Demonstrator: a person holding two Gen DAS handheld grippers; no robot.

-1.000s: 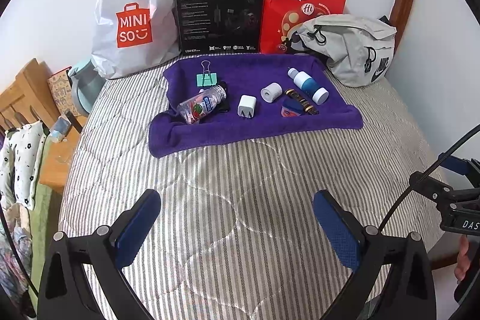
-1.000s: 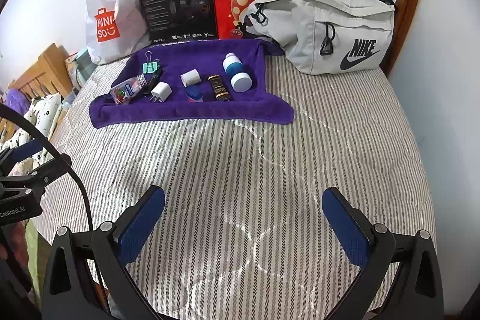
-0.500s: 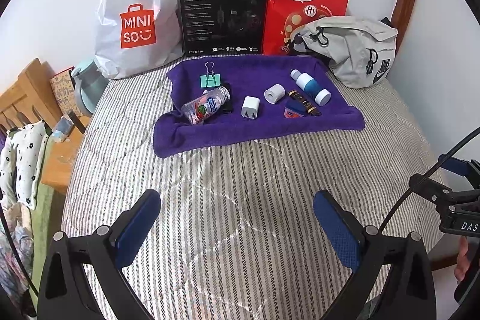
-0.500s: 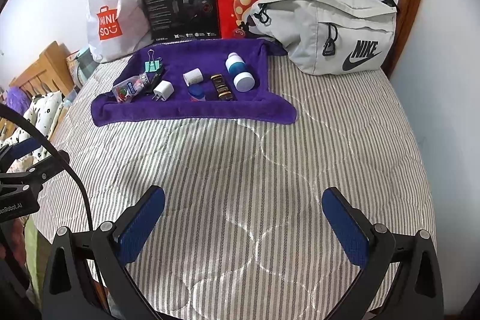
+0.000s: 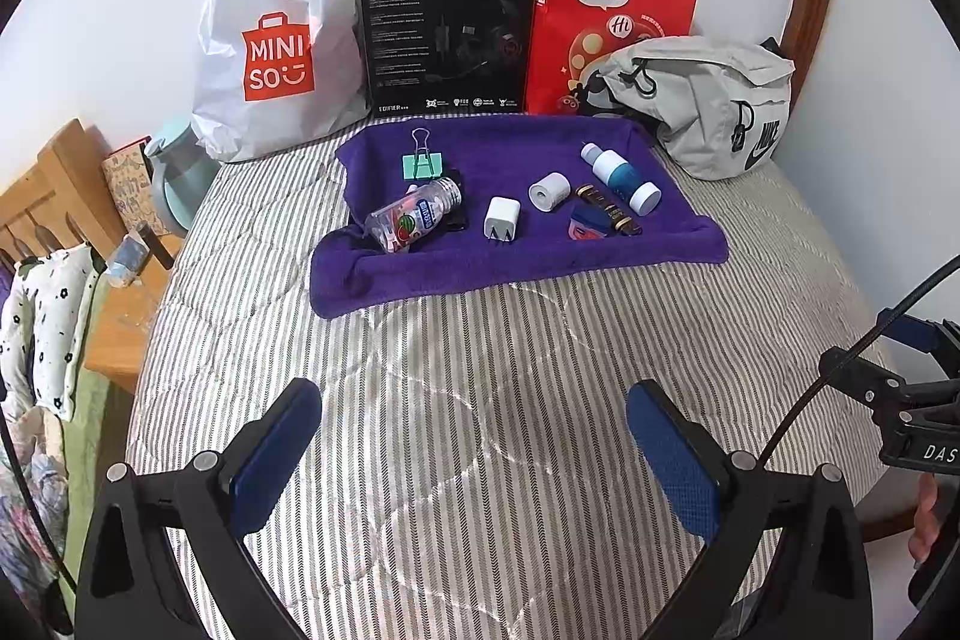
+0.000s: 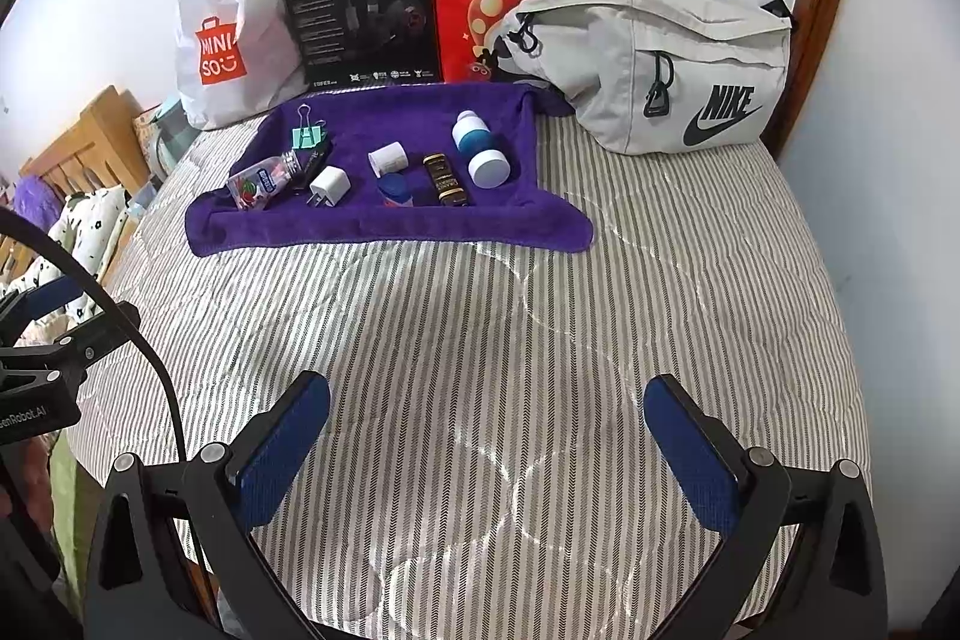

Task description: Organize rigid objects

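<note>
Holding both empty, I have the left hand-held gripper (image 5: 474,436) and right hand-held gripper (image 6: 486,430) spread wide above the striped bed (image 6: 540,340), well short of the purple towel (image 5: 516,256). On the towel lie a clear bottle (image 5: 414,217), a white charger (image 5: 501,219) and a binder clip (image 5: 423,160). I judge them light and stiff; the bottle looks slippery, so I'd pinch across its middle.

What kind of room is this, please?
Probably a bedroom: a bed with a striped quilt, a wooden headboard, and shopping bags against the wall.
</note>
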